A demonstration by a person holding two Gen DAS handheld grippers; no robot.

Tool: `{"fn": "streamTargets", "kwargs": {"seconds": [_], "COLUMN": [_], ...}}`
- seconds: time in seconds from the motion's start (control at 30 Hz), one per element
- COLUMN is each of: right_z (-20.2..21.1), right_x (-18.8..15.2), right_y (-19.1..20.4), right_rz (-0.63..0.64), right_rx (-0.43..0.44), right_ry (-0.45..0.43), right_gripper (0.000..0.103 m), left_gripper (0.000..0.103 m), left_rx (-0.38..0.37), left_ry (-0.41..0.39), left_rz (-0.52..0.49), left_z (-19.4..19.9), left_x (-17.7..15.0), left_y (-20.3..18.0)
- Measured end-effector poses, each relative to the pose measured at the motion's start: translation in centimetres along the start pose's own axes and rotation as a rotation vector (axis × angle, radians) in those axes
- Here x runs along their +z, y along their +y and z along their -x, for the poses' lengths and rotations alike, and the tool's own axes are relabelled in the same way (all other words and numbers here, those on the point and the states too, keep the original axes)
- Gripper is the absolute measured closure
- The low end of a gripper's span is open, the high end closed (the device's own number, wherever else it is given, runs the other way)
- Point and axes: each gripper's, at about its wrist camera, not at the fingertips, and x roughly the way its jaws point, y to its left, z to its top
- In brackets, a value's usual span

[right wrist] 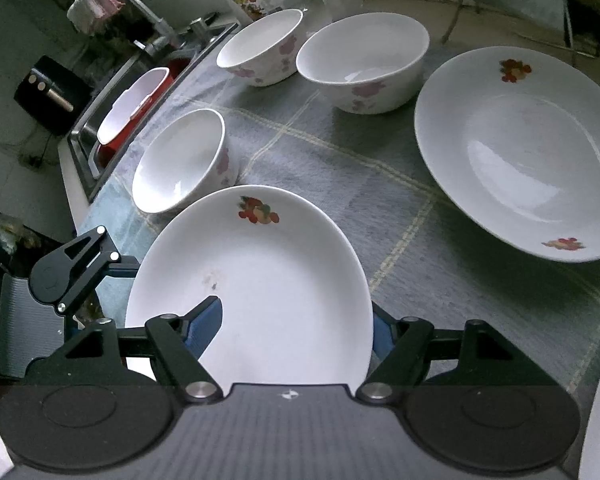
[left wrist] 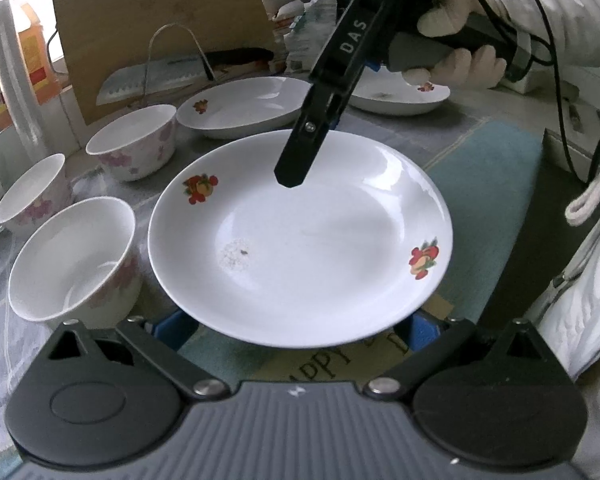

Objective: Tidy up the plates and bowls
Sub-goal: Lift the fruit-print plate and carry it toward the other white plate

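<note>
From the left wrist, the left tool [left wrist: 296, 326] stood wide under the near rim of a fruit-printed plate [left wrist: 300, 240]; whether it gripped was unclear. Three plates and three flowered bowls [left wrist: 76, 256] sat on the cloth-covered surface [left wrist: 480, 152].

From the right wrist, the right tool [right wrist: 296, 328] pinched that plate's rim, one finger [right wrist: 208, 322] inside. Two plates and three bowls showed fully.

Three bowls [right wrist: 180, 160] [right wrist: 260, 46] [right wrist: 364, 62] crowd the left and far edge of the surface [right wrist: 340, 184]. A bare cloth lane runs between the near plate [right wrist: 260, 280] and the larger plate [right wrist: 520, 152], open to a hand-held gripper.
</note>
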Motion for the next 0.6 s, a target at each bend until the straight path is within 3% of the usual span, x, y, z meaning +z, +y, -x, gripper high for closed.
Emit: {"fn": "streamTargets", "kwargs": {"seconds": [0.6], "right_z": [5.9], "right_x": [-2.2], "right_y": [-3.6], "right_rz": [-0.037], "right_rx": [-0.059], "right_ry": [-0.079], "right_gripper": [0.023], "left_gripper": [0.001], "left_rx": [-0.052], "left_ry": [-0.025], "left_rz": [-0.052], "left_z": [-2.2], "left_x": [5.3], "left_y": [-2.6]}}
